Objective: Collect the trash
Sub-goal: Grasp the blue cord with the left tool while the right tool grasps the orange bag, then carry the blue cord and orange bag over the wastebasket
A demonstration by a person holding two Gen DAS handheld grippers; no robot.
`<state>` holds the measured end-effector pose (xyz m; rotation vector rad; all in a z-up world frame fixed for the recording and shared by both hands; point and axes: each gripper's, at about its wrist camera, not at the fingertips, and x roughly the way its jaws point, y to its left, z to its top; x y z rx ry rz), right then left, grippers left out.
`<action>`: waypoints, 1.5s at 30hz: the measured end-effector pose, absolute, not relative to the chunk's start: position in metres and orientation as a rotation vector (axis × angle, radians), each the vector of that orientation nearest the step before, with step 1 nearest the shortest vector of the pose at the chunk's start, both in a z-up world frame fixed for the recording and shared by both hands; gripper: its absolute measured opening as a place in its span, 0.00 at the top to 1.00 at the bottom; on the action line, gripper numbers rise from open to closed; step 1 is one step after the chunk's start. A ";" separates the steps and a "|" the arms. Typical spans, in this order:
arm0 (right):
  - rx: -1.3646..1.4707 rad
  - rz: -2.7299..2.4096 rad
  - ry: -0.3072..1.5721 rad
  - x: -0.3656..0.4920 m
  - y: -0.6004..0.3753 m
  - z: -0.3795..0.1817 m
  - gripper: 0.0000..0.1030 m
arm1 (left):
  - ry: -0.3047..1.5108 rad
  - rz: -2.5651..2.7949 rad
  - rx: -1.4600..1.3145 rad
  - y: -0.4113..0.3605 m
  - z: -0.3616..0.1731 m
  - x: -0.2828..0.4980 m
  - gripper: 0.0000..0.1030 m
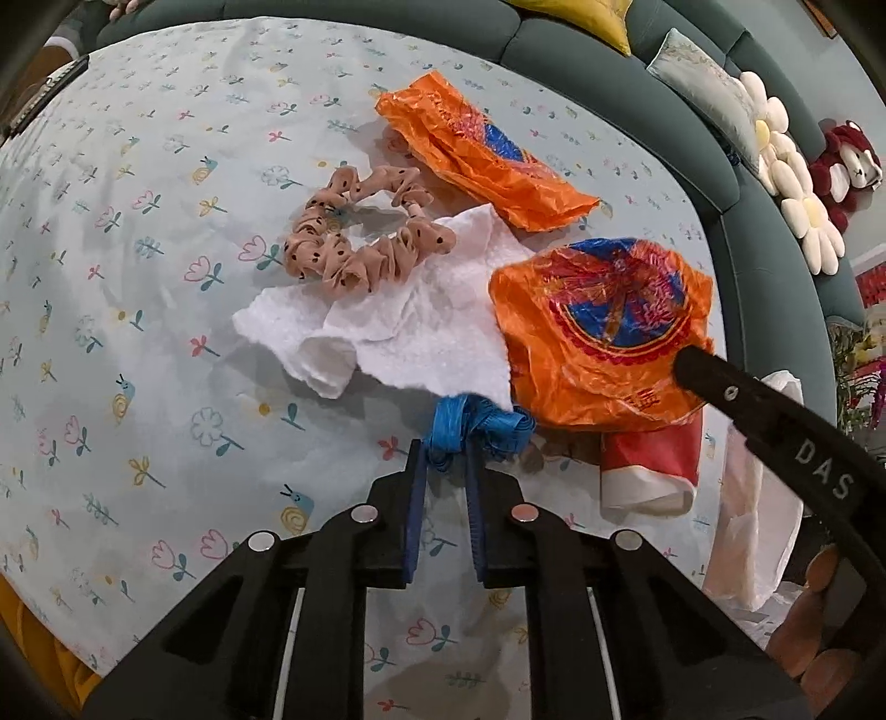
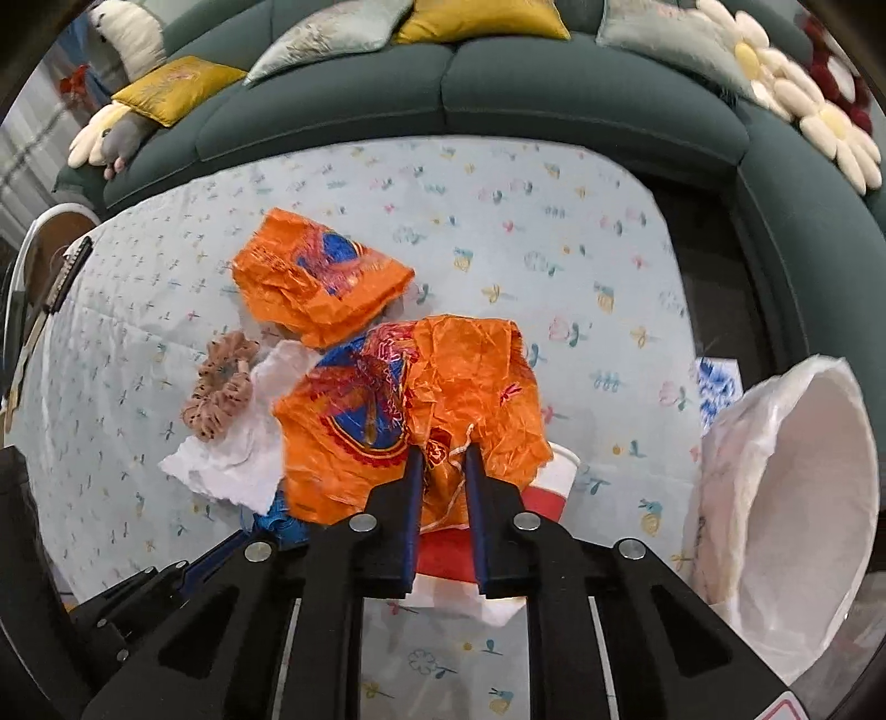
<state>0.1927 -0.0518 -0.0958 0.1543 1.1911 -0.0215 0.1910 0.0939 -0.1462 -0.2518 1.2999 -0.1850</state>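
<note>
Living room — green sofa (image 2: 454, 105), cushions (image 2: 482, 19)

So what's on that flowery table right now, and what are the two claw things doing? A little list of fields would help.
surface: flowered tablecloth
left gripper: closed on a blue ribbon
right gripper: closed on the near orange wrapper
other trash: far orange wrapper, white paper towel, red paper cup lying on its side partly under the near wrapper
not obviously trash: spotted scrunchie, resting partly on the towel
bin: white-lined trash bin, at the right
</note>
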 end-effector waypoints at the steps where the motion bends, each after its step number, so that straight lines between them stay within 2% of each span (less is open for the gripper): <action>1: 0.152 -0.022 1.181 0.191 -0.053 -0.092 0.87 | 1.297 -0.188 -0.253 0.099 -0.145 0.189 0.87; 14: 0.227 -0.060 1.032 0.162 -0.090 -0.020 0.87 | 1.207 -0.236 -0.237 0.085 -0.093 0.161 0.87; 23: 0.256 -0.132 0.957 0.117 -0.134 0.013 0.87 | 1.122 -0.310 -0.187 0.044 -0.046 0.142 0.87; 32: 0.317 -0.233 0.917 0.066 -0.194 0.021 0.87 | 1.070 -0.424 -0.105 -0.020 -0.016 0.109 0.87; 45: 0.400 -0.353 0.913 0.008 -0.276 0.002 0.87 | 1.074 -0.564 -0.001 -0.114 -0.015 0.081 0.87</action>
